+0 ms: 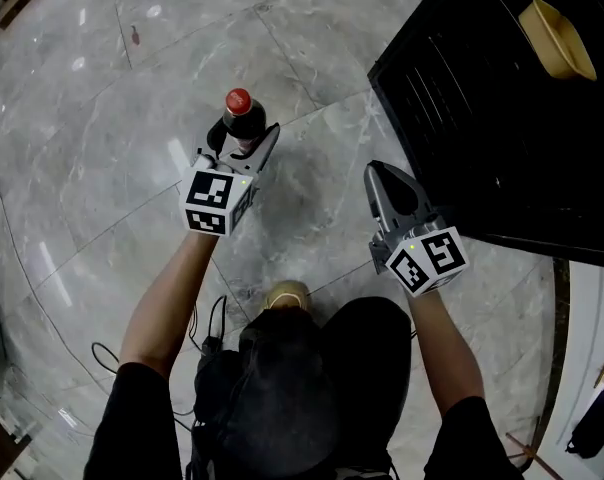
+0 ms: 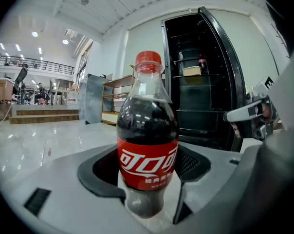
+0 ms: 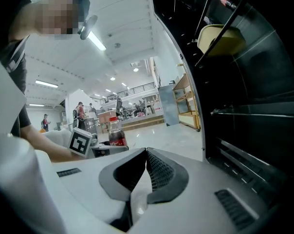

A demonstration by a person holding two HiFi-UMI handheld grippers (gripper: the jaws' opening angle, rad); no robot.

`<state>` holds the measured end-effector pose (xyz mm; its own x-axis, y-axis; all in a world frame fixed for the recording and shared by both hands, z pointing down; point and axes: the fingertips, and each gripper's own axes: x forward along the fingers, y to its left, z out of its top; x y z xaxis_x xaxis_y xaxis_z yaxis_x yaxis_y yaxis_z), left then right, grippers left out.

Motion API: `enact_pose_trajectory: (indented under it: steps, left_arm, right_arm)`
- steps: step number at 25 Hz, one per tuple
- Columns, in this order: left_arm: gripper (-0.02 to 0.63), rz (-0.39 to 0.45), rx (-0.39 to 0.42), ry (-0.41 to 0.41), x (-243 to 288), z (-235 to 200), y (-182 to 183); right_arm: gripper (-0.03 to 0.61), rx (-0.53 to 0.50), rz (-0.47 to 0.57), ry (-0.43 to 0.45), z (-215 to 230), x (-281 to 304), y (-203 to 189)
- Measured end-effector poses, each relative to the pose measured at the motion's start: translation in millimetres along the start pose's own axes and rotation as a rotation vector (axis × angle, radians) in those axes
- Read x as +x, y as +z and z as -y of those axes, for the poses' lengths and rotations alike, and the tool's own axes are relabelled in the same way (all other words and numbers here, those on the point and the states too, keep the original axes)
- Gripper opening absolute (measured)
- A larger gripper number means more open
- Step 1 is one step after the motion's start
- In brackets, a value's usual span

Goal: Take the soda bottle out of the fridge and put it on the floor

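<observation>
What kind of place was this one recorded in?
Probably a large open workspace or lab hall rather than a home. It has a wide polished stone-tile floor, a railed mezzanine in the background, and a tall black fridge standing open, with wooden shelving further back.

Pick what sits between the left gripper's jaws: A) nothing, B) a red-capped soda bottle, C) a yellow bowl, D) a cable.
B: in the left gripper view the soda bottle stands upright in the left gripper, whose jaws are closed on its lower body.
</observation>
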<state>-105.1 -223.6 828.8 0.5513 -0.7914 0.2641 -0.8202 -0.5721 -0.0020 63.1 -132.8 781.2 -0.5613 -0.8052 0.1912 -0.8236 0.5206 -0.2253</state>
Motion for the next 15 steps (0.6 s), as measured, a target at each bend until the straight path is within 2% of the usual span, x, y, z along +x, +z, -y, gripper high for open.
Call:
enact_pose_trajectory:
  steps: [7, 15]
  left_arm:
    - [0.313, -0.04, -0.01, 0.032, -1, -3, -58]
    - [0.313, -0.04, -0.003, 0.057, 2, -2, -90]
  right_arm:
    - [0.025, 0.012, -0.014, 0.019, 8, 6, -27]
    - [0.025, 0.046, -0.033, 0.008, 14, 11, -50]
